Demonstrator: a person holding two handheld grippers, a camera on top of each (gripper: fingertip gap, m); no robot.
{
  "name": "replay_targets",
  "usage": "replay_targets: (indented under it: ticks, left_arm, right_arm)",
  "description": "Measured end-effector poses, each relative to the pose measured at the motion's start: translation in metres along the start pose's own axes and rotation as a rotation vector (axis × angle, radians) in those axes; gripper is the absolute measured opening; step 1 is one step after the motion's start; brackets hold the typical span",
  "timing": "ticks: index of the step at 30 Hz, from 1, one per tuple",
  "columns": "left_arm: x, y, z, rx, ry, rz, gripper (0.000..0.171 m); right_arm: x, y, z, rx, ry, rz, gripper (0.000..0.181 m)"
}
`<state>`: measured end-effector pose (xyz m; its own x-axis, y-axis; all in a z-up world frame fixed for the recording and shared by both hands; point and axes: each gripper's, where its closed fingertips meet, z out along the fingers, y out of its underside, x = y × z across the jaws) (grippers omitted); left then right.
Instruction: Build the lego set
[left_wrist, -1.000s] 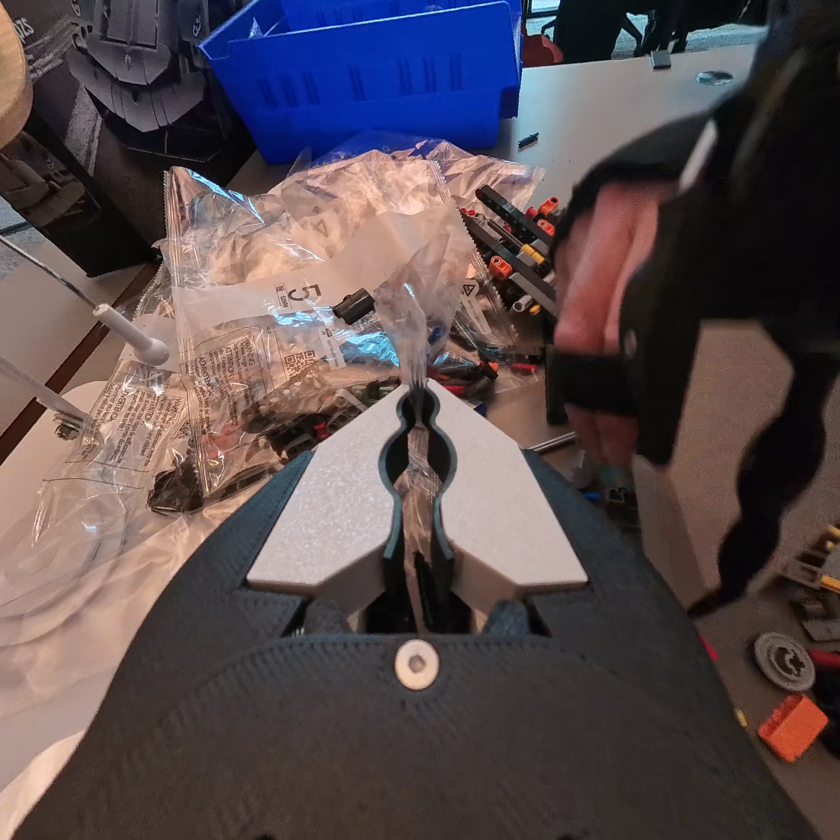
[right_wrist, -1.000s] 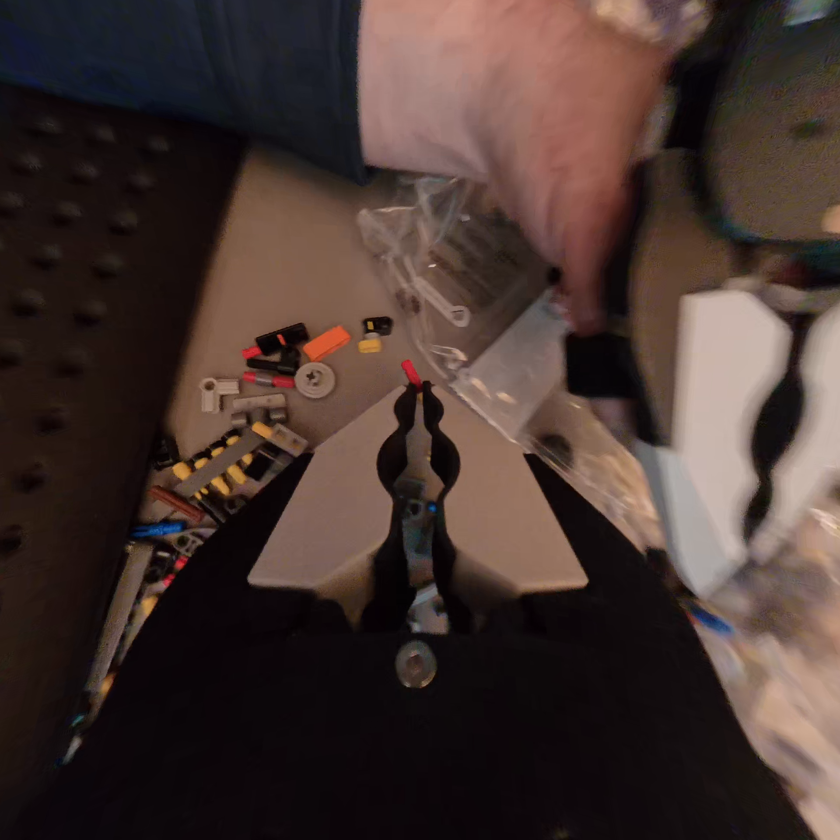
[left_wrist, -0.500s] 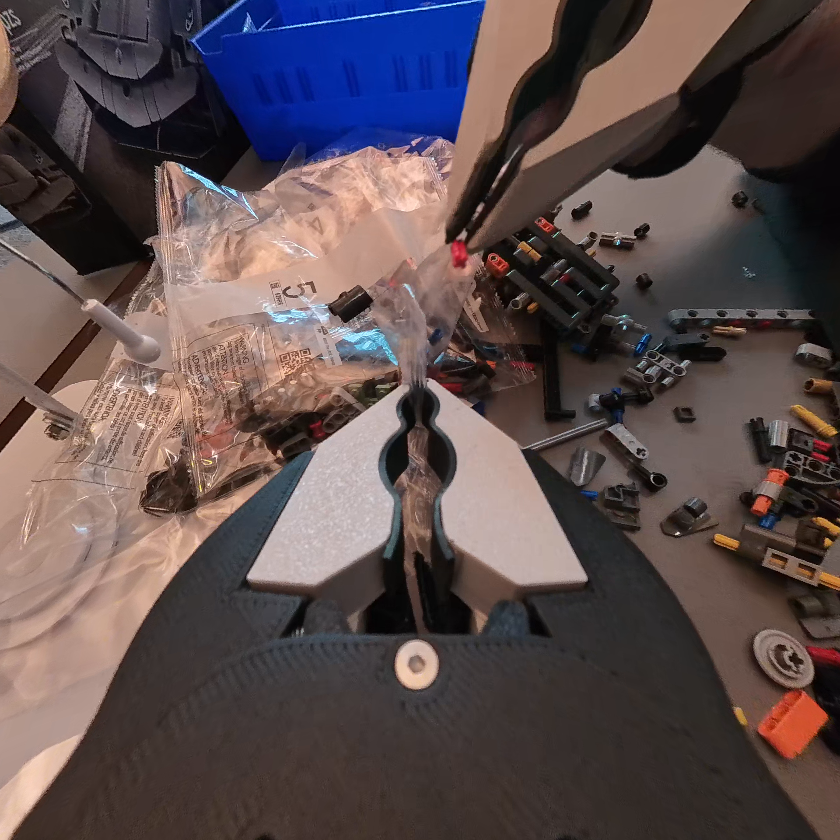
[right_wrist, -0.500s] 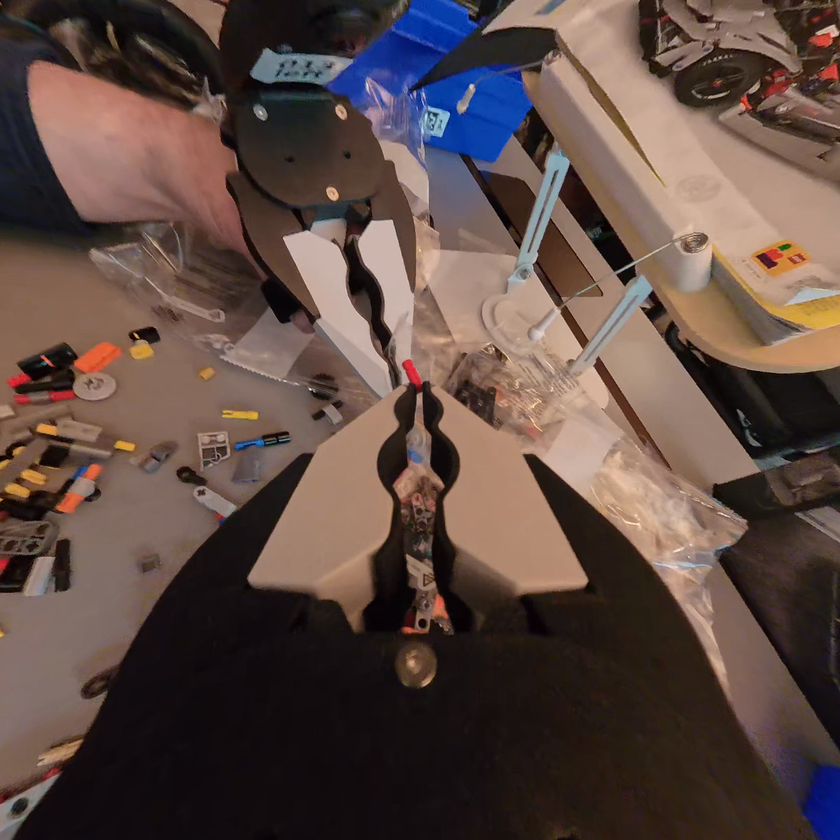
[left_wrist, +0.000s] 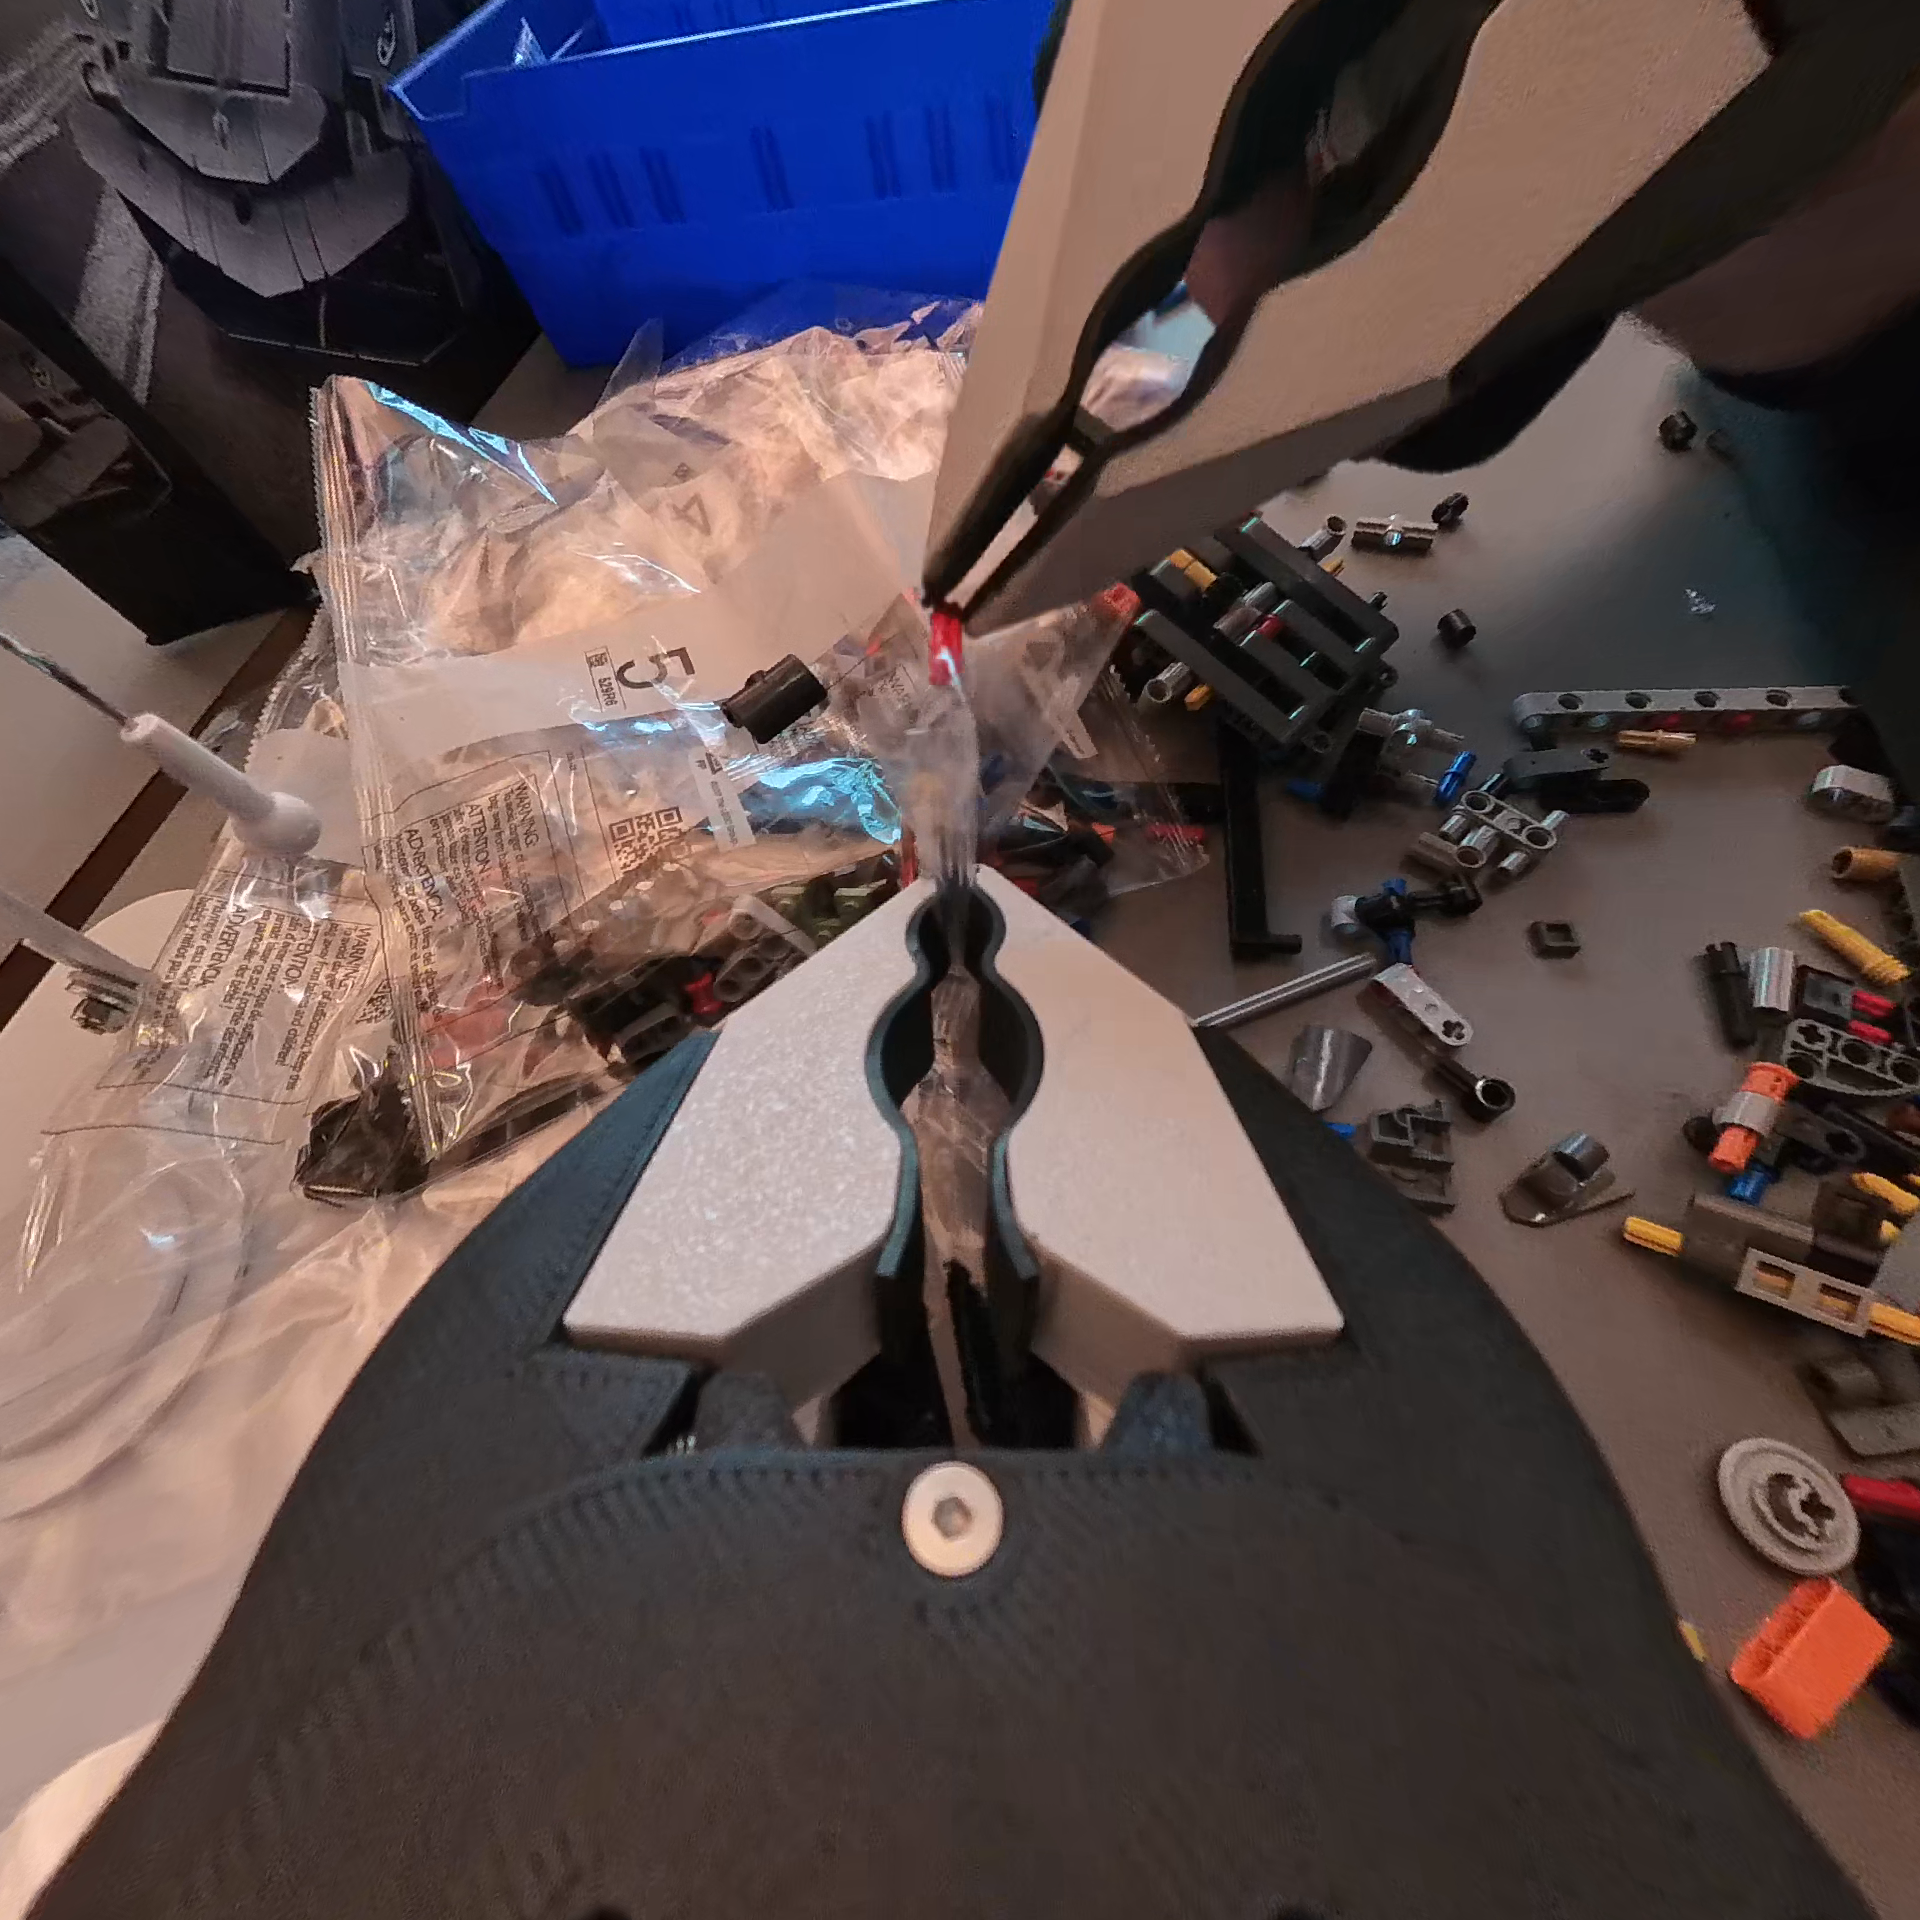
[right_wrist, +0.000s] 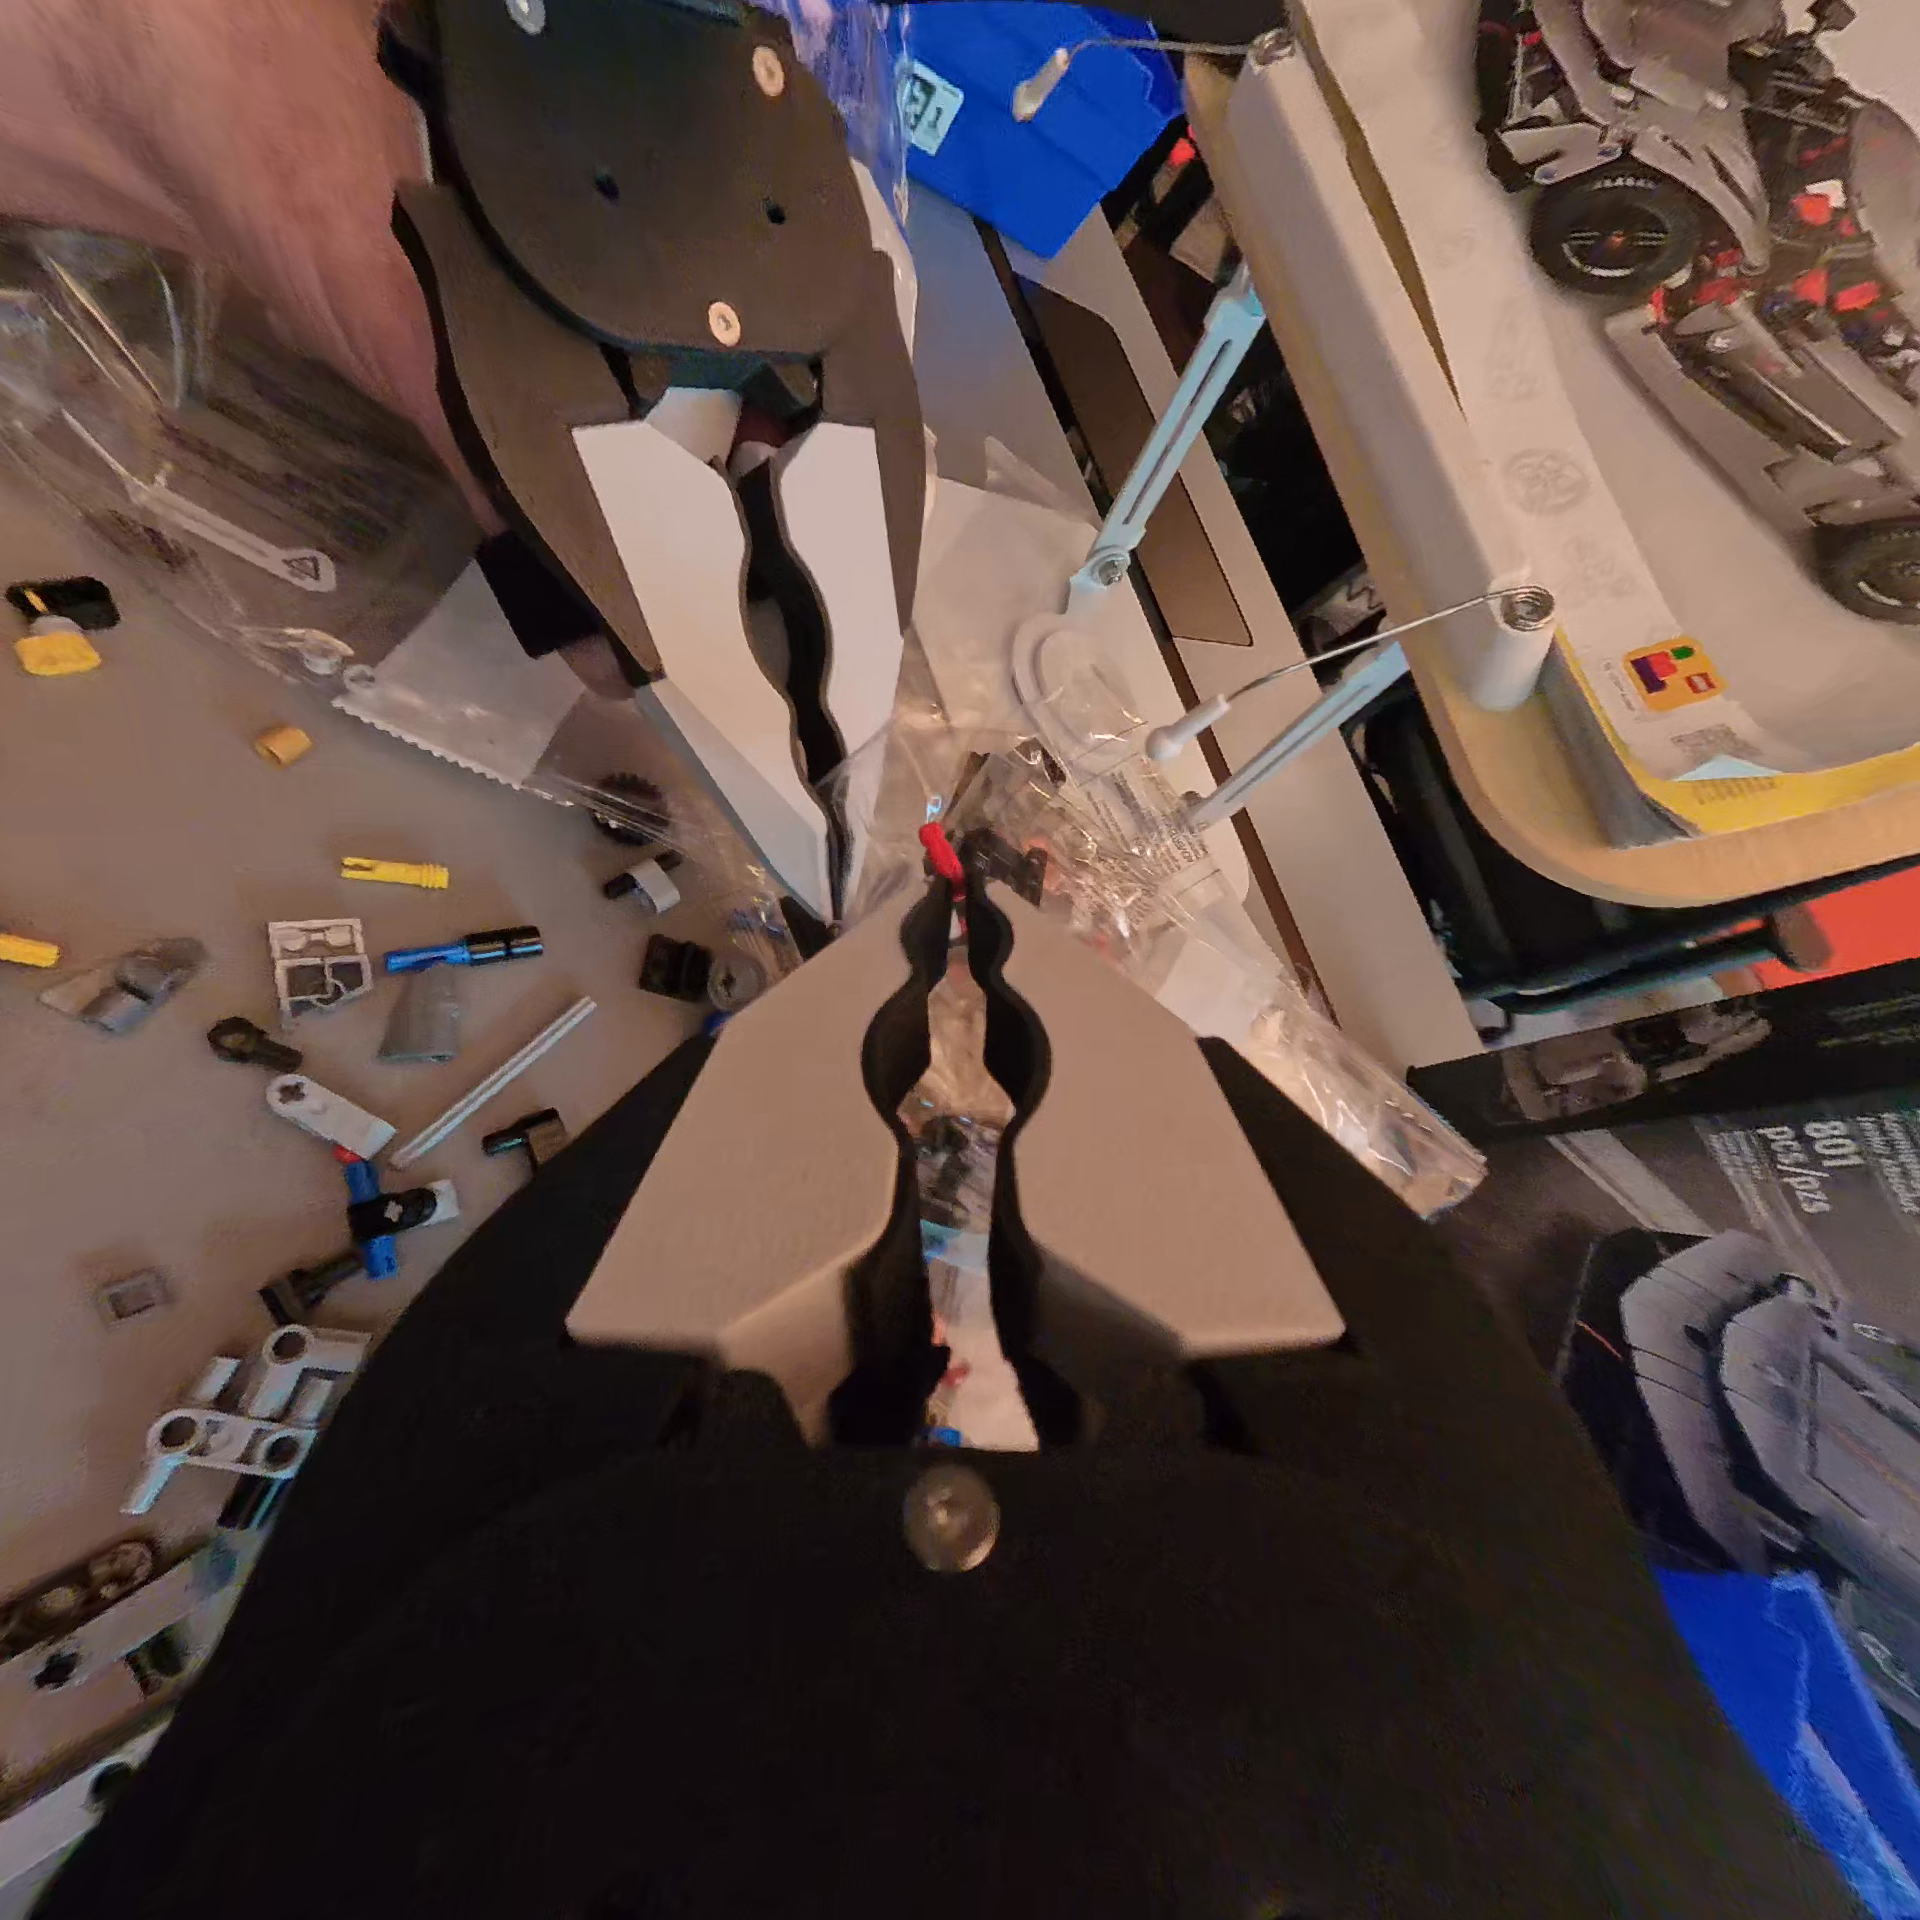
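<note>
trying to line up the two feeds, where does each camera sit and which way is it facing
Left wrist view: sits on the left gripper, facing along its fingers over parts bags toward a blue bin; that gripper is shut on a clear plastic bag.
Right wrist view: sits on the right gripper, facing the table edge and a Lego box; it grips a red pin.
Shared: each shows the other gripper, the bag, the pin and loose pieces on the grey table.

Objects surrounding the work surface.
A blue slotted plastic bin (left_wrist: 748, 177) stands at the far edge of the grey-beige tabletop (left_wrist: 1621, 582). Beside the table, a pale wooden holder (right_wrist: 1455, 665) on thin white metal struts (right_wrist: 1174, 436) carries what may be a yellow-edged booklet (right_wrist: 1766, 769); a wire spring clip (right_wrist: 1382, 634) presses against it.
</note>
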<state>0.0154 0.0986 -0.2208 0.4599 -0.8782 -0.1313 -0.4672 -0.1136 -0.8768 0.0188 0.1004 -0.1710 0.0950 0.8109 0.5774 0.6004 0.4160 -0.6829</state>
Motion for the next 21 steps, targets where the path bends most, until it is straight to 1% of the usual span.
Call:
replay_targets:
  ticks: [8,21]
  left_arm:
    - [0.0001,0.0008,0.0006,-0.001,0.001,-0.002,0.000]
    - [0.0008,0.0012,0.0012,-0.004,0.005,-0.002,0.000]
  right_arm:
    - [0.0058,0.0012,-0.0061,-0.029,0.046,-0.055,0.000]
    - [-0.0031,0.0055,-0.0005,-0.091,0.046,-0.142,0.000]
